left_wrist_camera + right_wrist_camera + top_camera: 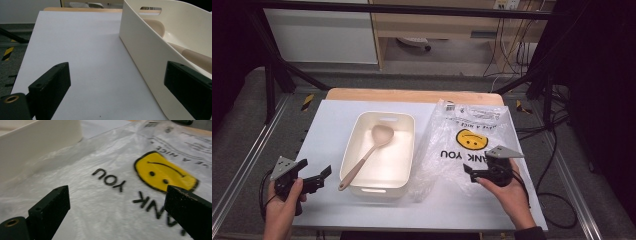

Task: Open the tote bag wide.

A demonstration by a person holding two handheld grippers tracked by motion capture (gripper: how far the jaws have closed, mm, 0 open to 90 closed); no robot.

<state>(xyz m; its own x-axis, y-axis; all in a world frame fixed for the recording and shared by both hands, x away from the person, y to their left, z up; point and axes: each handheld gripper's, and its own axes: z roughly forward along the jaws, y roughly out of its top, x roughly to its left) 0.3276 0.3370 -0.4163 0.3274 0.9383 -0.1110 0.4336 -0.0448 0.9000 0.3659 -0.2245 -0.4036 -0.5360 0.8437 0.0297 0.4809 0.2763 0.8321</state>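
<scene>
- The right gripper (472, 173) hovers over the plastic bag (467, 145) with its jaws spread wide and nothing between them; the bag lies flat right under and ahead of them, reaching from the gripper to the far edge of the white mat (332, 130).
- The left gripper (319, 177) is also wide open and empty; the cream tub (407, 145) stands just beside its right jaw, not touching; a spoon (364, 157) lies slantwise inside the tub, bowl at the far end.
- Between the two grippers stands the tub, its wall touching the bag's crumpled edge; that wall is the nearest thing in the right gripper's way toward the left.
- On the bag, seen upside down from the right gripper: a yellow smiley face (163, 172), "THANK YOU" in black, part of it covered, and "A NICE" in small letters beyond; the finer print is too small to read.
- Ahead of the left gripper the mat is bare up to the wooden table edge (412, 95); behind the right gripper a strip of mat runs to the near edge.
</scene>
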